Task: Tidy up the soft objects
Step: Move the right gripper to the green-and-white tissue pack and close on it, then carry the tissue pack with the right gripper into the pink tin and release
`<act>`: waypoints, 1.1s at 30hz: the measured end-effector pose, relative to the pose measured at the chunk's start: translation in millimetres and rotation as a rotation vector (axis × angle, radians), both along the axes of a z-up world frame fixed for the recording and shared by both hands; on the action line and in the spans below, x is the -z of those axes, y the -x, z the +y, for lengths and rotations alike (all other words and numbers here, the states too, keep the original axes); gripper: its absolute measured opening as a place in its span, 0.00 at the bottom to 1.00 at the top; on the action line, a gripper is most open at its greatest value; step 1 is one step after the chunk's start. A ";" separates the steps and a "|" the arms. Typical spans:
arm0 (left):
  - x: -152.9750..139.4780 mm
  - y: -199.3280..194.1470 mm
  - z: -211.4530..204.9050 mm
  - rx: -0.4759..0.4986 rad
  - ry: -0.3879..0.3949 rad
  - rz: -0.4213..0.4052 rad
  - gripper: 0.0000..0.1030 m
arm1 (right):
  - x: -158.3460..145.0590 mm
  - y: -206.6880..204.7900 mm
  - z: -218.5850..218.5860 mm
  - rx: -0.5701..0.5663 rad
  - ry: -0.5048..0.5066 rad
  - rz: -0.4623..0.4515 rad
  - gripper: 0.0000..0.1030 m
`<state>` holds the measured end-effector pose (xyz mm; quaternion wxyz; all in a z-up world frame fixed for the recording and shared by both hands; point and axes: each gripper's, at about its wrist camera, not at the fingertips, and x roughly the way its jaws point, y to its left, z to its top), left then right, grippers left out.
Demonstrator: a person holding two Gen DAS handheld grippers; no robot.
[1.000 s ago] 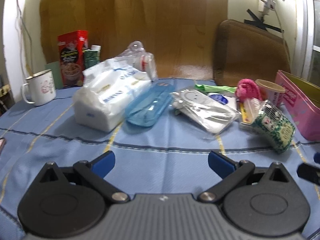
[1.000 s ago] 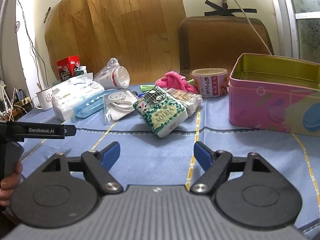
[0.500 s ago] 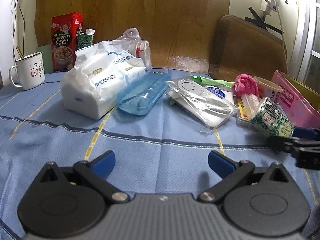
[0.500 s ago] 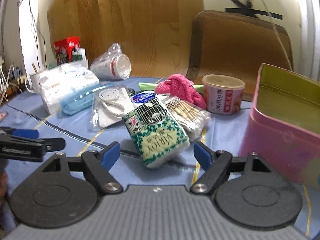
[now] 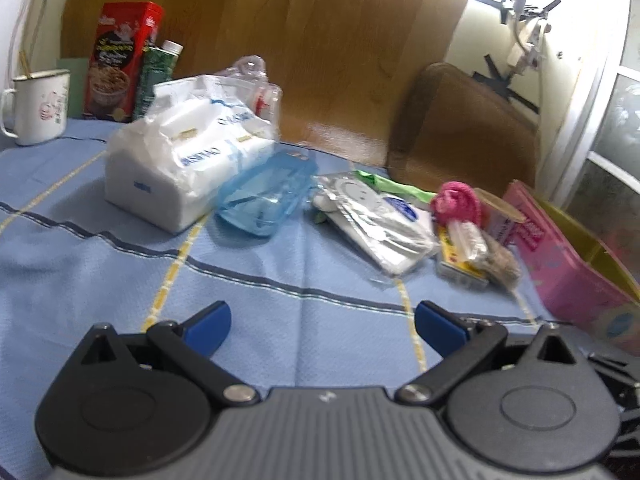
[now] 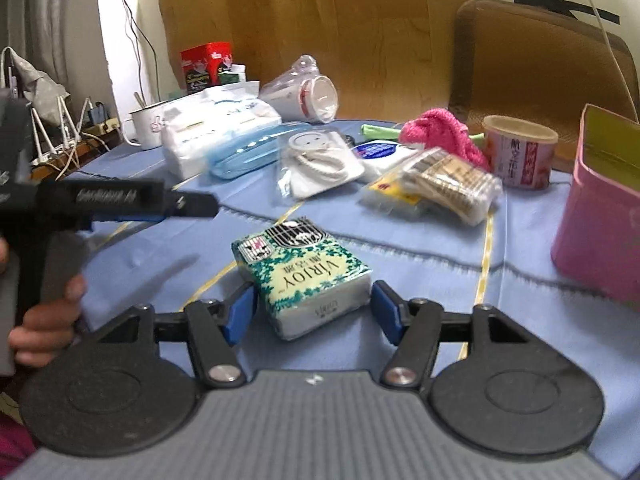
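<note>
Left gripper (image 5: 323,322) wide, nothing between fingers, over bare blue tablecloth (image 5: 280,280). Right gripper (image 6: 313,310) jaws just been closing, green tissue pack (image 6: 302,276) between fingers; left pad at pack's side, right pad shows gap, no grip yet. Pack lies flat on cloth, apart from clutter behind. White tissue bag (image 6: 218,130) far left, pink towel (image 6: 438,130) centre-right, pink tin (image 6: 600,216) right edge.

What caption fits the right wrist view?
Right gripper closing around a green tissue pack on the blue tablecloth.
</note>
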<state>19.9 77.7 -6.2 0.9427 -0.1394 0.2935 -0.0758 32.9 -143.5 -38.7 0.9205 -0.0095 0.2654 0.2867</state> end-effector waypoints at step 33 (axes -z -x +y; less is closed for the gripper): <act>-81.7 -77.9 -254.9 0.571 -0.099 -0.106 0.47 | -38.5 -18.0 -126.2 0.377 -0.080 -0.280 0.36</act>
